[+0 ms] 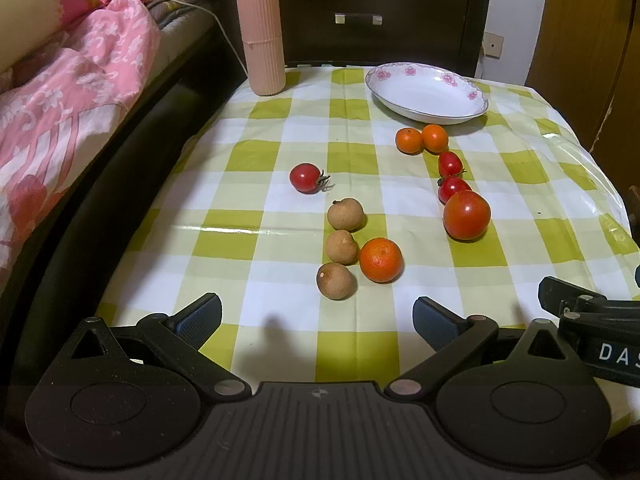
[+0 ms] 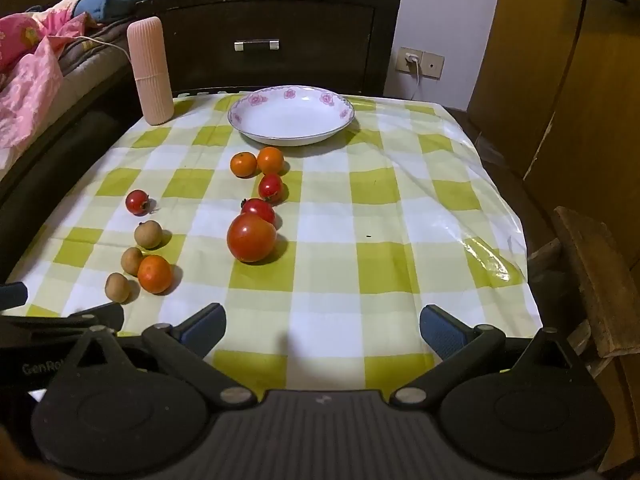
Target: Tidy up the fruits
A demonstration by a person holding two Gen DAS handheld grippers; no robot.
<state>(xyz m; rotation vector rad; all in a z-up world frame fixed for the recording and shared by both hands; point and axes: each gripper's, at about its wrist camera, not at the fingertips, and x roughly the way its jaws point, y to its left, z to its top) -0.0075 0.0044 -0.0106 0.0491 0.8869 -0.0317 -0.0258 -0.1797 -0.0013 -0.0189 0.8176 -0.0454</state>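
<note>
Fruits lie loose on a green-and-white checked tablecloth (image 1: 280,128). Three brown longans (image 1: 337,281) and a small orange (image 1: 380,260) lie just ahead of my left gripper (image 1: 318,322), which is open and empty. A big tomato (image 1: 466,215), cherry tomatoes (image 1: 450,164) and two small oranges (image 1: 422,139) lie towards the empty white floral plate (image 1: 460,82). One cherry tomato (image 1: 306,178) lies alone at the left. My right gripper (image 2: 322,330) is open and empty at the near edge, with the big tomato (image 2: 251,238) and plate (image 2: 244,114) ahead.
A pink ribbed cylinder (image 1: 262,32) stands at the back left corner. A dark drawer unit (image 1: 360,20) stands behind the table. A bed with pink bedding (image 1: 60,92) runs along the left. A wooden panel (image 2: 580,80) and a worn wooden piece (image 2: 596,280) are at the right.
</note>
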